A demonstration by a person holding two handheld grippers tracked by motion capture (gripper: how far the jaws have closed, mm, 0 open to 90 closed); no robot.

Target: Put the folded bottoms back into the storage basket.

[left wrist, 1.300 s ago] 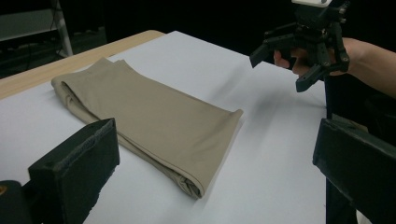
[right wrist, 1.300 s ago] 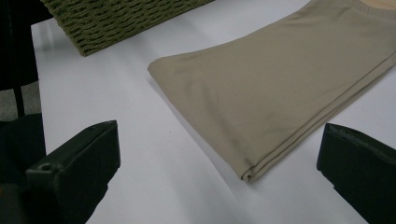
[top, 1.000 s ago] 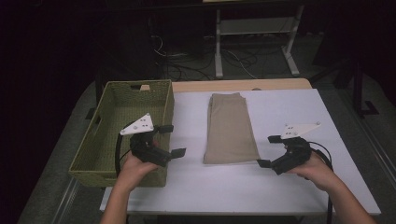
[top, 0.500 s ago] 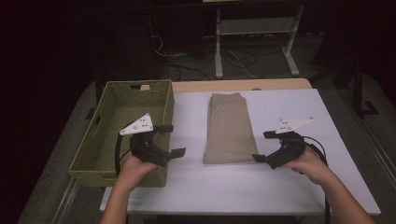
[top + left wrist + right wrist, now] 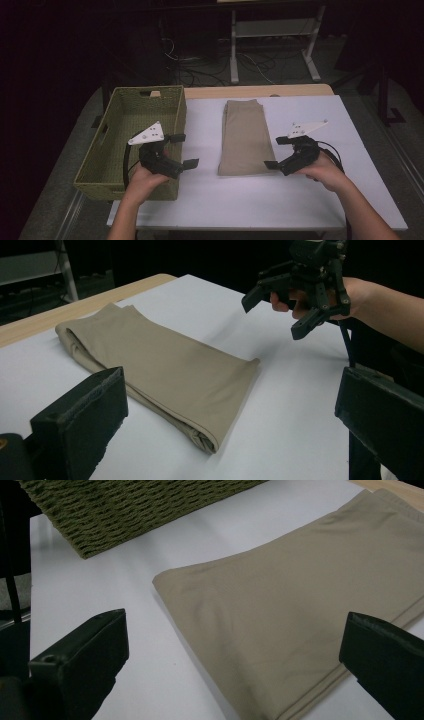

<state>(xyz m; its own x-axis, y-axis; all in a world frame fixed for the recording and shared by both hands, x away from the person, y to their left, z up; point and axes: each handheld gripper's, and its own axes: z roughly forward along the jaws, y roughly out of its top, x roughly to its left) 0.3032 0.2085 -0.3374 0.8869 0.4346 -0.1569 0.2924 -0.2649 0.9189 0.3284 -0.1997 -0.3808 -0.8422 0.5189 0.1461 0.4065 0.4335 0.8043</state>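
Folded tan trousers (image 5: 246,136) lie lengthwise in the middle of the white table (image 5: 210,125). My left gripper (image 5: 183,150) is open, held over the near right corner of the green woven basket (image 5: 120,120), its jaws pointing toward the trousers (image 5: 165,370). My right gripper (image 5: 275,152) is open just right of the trousers' near corner, jaws wide and aimed at the cloth (image 5: 300,615). In the left gripper view, the right gripper (image 5: 277,312) hovers above the table beyond the trousers. Nothing is held by either.
The basket (image 5: 130,510) fills the table's left side; its inside looks bare. A wooden strip (image 5: 260,91) runs along the table's far edge. Beyond it stand a white shelf frame (image 5: 272,35) and floor cables (image 5: 210,65). White tabletop lies open in front and right.
My right gripper has moved left and a little forward, closing in on the trousers' near right corner. The left gripper has stayed put.
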